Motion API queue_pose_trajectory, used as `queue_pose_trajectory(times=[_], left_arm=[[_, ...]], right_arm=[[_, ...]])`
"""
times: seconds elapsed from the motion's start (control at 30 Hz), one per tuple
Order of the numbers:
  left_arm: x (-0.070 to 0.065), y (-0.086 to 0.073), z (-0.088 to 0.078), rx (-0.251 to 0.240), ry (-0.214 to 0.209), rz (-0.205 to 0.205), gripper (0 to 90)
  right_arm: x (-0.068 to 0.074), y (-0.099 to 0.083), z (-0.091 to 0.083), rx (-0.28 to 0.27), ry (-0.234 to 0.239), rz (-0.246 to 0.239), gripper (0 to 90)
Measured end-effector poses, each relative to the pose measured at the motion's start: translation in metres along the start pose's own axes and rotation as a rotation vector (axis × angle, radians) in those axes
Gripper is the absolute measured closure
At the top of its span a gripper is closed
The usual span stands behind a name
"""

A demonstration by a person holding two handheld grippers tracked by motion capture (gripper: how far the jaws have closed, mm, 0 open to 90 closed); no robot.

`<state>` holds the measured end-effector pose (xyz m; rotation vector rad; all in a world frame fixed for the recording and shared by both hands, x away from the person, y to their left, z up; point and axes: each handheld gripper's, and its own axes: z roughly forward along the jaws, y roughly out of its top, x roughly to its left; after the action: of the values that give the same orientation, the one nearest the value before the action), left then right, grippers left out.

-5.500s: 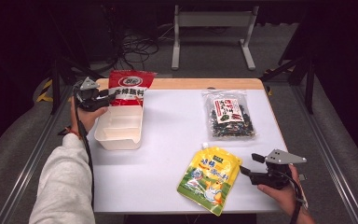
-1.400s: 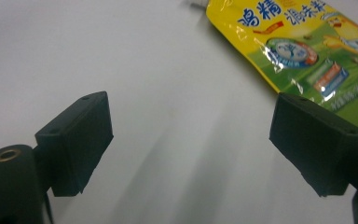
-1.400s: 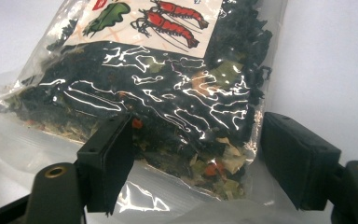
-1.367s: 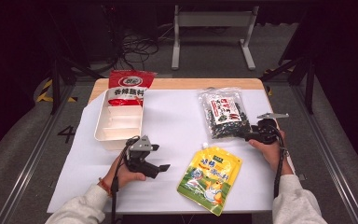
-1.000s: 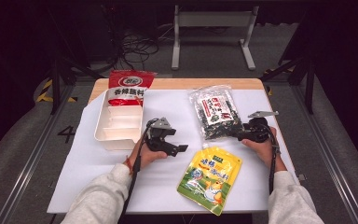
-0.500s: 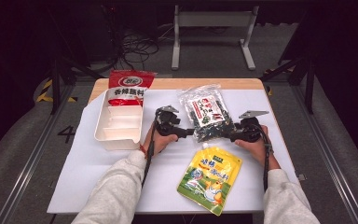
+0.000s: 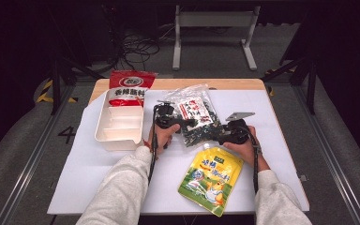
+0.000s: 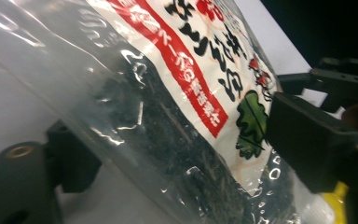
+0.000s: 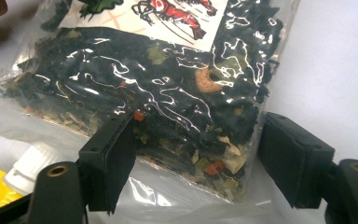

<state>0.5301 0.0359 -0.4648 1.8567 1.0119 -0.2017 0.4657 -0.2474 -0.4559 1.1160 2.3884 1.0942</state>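
Clear seaweed bag (image 8: 182, 116) lies between the left tongs (image 8: 168, 154).

Clear bag (image 7: 194, 117) of dark flakes, white-and-red label; yellow pouch (image 7: 210, 179); red packet (image 7: 130, 84); white tray (image 7: 119, 127).

The seaweed bag (image 7: 194, 117) lies at the middle of the surface (image 7: 286, 140). Left of it sits the divided tray (image 7: 119, 127), with the snack packet (image 7: 130, 86) behind it at upper left. The spouted pouch (image 7: 211, 179) lies below the bag, toward the frame's lower centre.

The left gripper (image 7: 168, 122) flanks the bag's left edge, the right gripper (image 7: 229, 133) its lower right corner.
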Motion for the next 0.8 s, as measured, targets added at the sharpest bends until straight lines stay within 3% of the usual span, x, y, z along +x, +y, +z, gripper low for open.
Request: queue_pose_trajectory(times=[0.07, 0.1, 0.13, 0.17, 0.23, 0.3, 0.33, 0.37, 0.43, 0.47, 0.5, 0.67, 0.8], left_arm=[[-0.003, 0.0, 0.0, 0.005, 0.02, 0.022, 21.1], [-0.004, 0.001, -0.003, -0.03, 0.007, 0.028, 27.1], [-0.004, 0.001, -0.003, -0.03, 0.007, 0.028, 33.7], [-0.004, 0.002, -0.011, -0.075, -0.022, 0.041, 40.8], [-0.006, 0.003, -0.017, -0.103, -0.037, 0.065, 52.9], [-0.011, 0.004, -0.027, -0.15, -0.088, 0.085, 66.8], [-0.011, 0.004, -0.027, -0.15, -0.088, 0.085, 71.1], [-0.02, 0.007, -0.035, -0.189, -0.117, 0.135, 74.8], [-0.026, 0.008, -0.038, -0.199, -0.13, 0.154, 77.1], [-0.038, 0.01, -0.042, -0.204, -0.124, 0.204, 77.6], [-0.044, 0.01, -0.044, -0.208, -0.129, 0.222, 78.1], [-0.06, 0.01, -0.058, -0.243, -0.149, 0.266, 78.8], [-0.075, 0.014, -0.079, -0.262, -0.095, 0.341, 78.8]], right_arm=[[0.001, 0.0, 0.0, 0.001, 0.002, -0.006, 28.1], [0.002, 0.0, 0.001, 0.002, 0.003, -0.015, 28.2], [0.002, 0.0, 0.001, 0.003, 0.004, -0.017, 28.2], [0.002, 0.0, 0.001, 0.002, 0.002, -0.022, 28.3], [0.003, 0.0, 0.0, 0.001, 0.003, -0.027, 28.7], [0.003, -0.001, 0.0, 0.0, 0.004, -0.029, 28.6], [0.003, -0.001, 0.0, 0.0, 0.004, -0.029, 28.6], [0.004, -0.001, -0.002, -0.014, 0.014, -0.017, 27.9], [0.004, -0.001, -0.006, -0.029, 0.016, -0.007, 25.7], [0.004, -0.001, -0.007, -0.036, 0.023, 0.002, 25.5], [0.004, -0.003, -0.01, -0.046, 0.024, 0.017, 24.8], [0.006, -0.012, -0.023, -0.073, 0.031, 0.019, 25.2], [0.005, -0.021, -0.039, -0.102, 0.001, 0.021, 25.2]])
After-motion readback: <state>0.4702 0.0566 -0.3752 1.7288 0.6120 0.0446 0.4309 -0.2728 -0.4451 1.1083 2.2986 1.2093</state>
